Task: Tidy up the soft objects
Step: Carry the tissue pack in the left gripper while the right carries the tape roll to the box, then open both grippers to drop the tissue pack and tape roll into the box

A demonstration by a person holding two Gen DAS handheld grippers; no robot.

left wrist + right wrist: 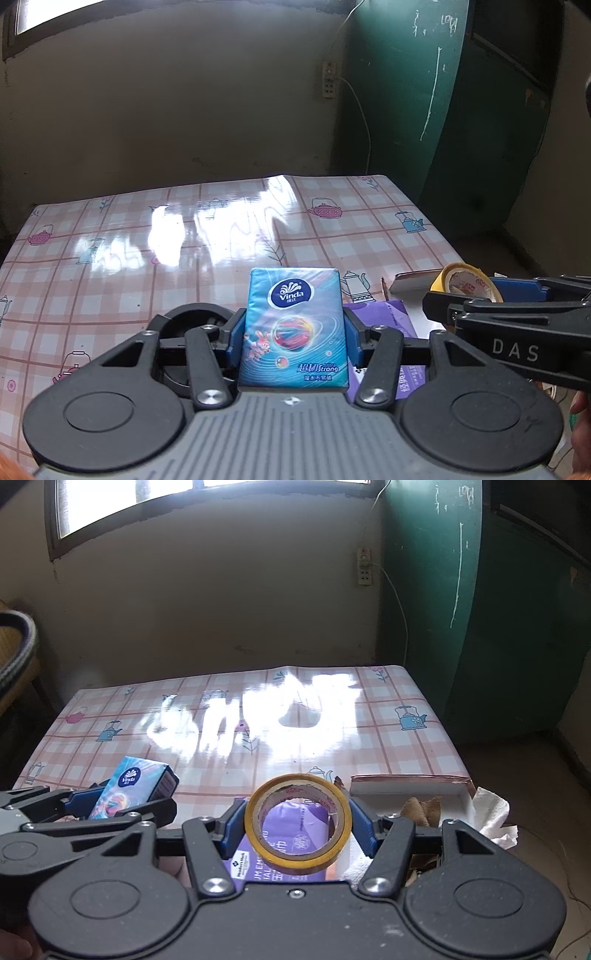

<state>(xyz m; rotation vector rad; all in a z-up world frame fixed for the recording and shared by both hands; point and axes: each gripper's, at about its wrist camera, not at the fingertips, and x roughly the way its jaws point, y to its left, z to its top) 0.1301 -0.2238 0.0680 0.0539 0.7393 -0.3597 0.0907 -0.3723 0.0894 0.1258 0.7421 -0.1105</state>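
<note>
My left gripper (293, 332) is shut on a blue Vinda tissue pack (293, 326) and holds it above the near edge of the checked table (184, 240). The pack also shows in the right wrist view (127, 788), in the left gripper (122, 797). My right gripper (297, 823) is shut on a yellow tape roll (297, 825), held upright above a purple wipes pack (258, 864). The tape roll (465, 282) and right gripper (491, 291) appear at the right of the left wrist view.
A white box (406, 786) with a brown cloth (421, 806) and crumpled white paper (491, 819) sits at the table's near right corner. A green door (480, 590) stands right of the table. A wicker chair (14, 653) is at far left.
</note>
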